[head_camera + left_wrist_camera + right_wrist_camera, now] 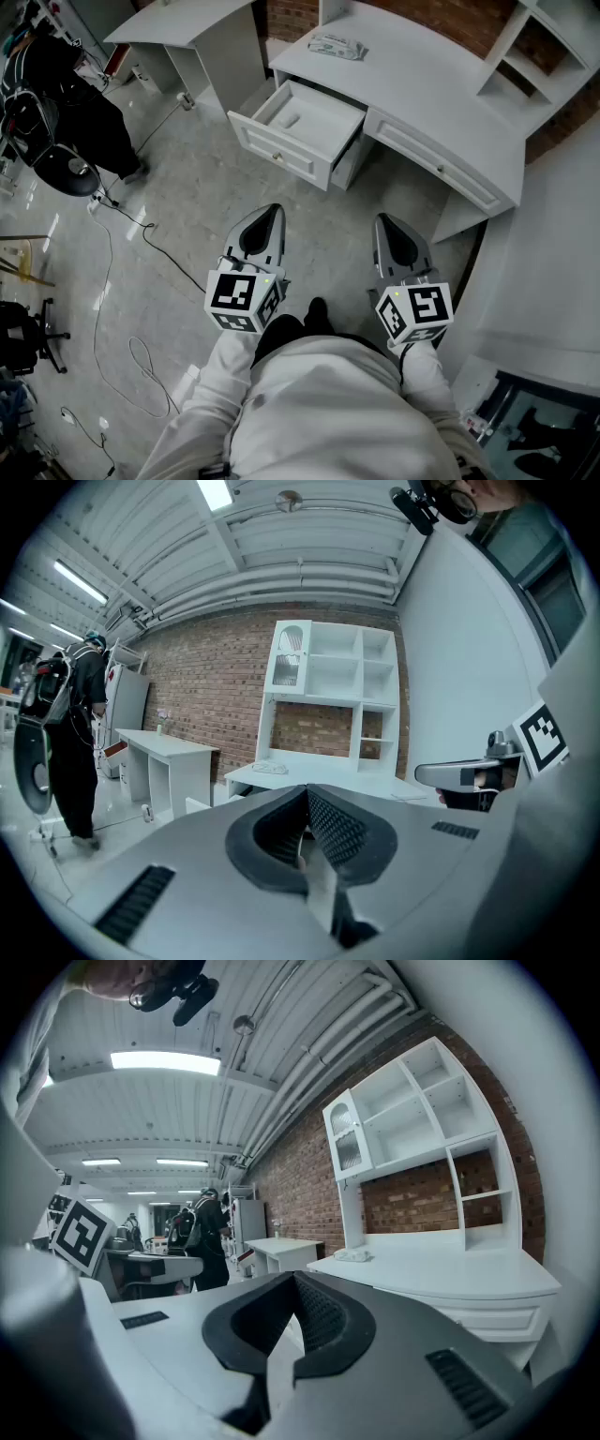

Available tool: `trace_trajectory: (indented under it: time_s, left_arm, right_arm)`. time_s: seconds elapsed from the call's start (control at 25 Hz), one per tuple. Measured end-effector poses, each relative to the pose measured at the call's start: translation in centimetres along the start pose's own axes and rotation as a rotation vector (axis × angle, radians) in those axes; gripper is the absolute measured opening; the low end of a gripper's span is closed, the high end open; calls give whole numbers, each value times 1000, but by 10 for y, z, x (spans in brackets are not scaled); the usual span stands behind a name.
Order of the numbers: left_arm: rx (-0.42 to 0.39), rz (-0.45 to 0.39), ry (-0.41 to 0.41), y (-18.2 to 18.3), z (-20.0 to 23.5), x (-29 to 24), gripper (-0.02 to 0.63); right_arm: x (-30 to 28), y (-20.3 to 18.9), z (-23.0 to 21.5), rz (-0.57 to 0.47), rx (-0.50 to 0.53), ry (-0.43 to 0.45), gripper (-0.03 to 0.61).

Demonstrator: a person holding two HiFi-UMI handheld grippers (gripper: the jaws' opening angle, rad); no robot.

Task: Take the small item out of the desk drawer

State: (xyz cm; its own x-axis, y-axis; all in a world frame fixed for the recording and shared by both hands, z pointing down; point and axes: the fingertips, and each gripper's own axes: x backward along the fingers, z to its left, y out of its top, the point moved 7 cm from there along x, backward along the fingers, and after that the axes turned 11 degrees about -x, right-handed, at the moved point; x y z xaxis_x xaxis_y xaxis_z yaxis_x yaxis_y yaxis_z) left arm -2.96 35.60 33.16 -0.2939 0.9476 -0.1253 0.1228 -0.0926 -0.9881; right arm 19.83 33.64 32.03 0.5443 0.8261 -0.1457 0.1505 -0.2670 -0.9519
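**Head view.** The left gripper (pixel 271 212) is held low over the floor, and in its own view (pixel 305 797) the ribbed jaws are seen pressed together with nothing between them. The open desk drawer (pixel 277 149) is seen at 12 o'clock from this gripper, well apart from it. The small item (pixel 292 120), pale and hardly distinguished from the white drawer bottom, lies inside near the middle. The right gripper (pixel 385 221) is held beside the left one, likewise closed and empty in its own view (pixel 292 1284). From it the small item lies at about 11 o'clock, well apart.

**Surface and room.** A black cable (pixel 120 234) is trailed across the glossy grey floor (pixel 197 202) at 9 o'clock. A person in dark clothing (pixel 77 728) is seen at the far left of the left gripper view. A second white desk (pixel 178 21) stands at 11 o'clock. The curved white desk (pixel 431 89) carries a wrapped packet (pixel 336 45) at 12 o'clock. White shelving (pixel 548 42) stands at 2 o'clock against a brick wall (pixel 464 21).
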Motion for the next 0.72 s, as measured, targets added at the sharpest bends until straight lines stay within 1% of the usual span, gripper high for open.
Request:
trace_trajectory:
  time_s: [0.4, 0.72]
  left_arm:
    - [6, 16, 16, -1, 0, -9, 18]
    - [4, 47, 33, -6, 3, -18, 18]
  right_arm:
    - [-7, 0, -8, 7, -6, 22, 26]
    - [-18, -3, -15, 17, -17, 41, 28]
